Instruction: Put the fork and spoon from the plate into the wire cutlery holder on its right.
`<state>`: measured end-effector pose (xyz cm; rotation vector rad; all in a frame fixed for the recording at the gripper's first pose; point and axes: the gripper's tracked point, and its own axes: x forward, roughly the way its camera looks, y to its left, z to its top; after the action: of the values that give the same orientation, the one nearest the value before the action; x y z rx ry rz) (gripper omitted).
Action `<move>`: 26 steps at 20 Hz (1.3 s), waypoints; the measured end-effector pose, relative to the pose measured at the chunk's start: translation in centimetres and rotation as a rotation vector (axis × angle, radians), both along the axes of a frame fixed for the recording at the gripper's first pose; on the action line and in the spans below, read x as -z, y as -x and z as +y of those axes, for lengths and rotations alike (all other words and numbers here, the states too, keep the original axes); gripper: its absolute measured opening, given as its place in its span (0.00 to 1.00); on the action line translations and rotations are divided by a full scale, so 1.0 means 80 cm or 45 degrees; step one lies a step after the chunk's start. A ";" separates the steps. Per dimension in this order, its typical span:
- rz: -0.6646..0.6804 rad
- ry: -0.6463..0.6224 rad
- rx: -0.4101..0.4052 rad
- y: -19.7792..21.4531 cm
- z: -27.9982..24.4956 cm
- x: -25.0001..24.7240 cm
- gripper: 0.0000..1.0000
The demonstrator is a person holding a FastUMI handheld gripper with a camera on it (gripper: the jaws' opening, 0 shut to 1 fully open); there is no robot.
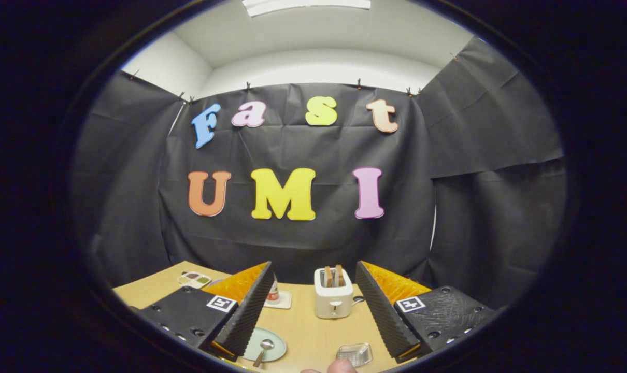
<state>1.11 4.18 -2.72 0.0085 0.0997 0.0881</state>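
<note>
Wooden table holds a plate with a spoon between the gripper's spread, empty fingers, toaster beyond.

Plate half behind the left jaw, spoon handle and fingertip cut off below.
</note>
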 end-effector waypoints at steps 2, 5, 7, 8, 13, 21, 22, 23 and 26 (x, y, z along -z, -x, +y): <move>0.052 0.007 -0.019 0.000 0.013 0.021 0.96; 0.131 0.013 -0.055 0.000 0.037 0.052 0.96; 0.201 0.023 -0.065 -0.004 0.049 0.080 0.96; 0.240 0.023 -0.068 -0.004 0.055 0.095 0.96; 0.445 0.017 -0.078 -0.003 0.090 0.177 0.96; 0.717 0.091 -0.094 0.005 0.134 0.313 0.96; 0.742 0.104 -0.099 0.004 0.139 0.329 0.96; 0.767 0.121 -0.105 0.007 0.143 0.344 0.96; 0.864 0.156 -0.137 0.016 0.156 0.384 0.96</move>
<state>-0.20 16.67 -33.40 -0.0899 0.7843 0.1840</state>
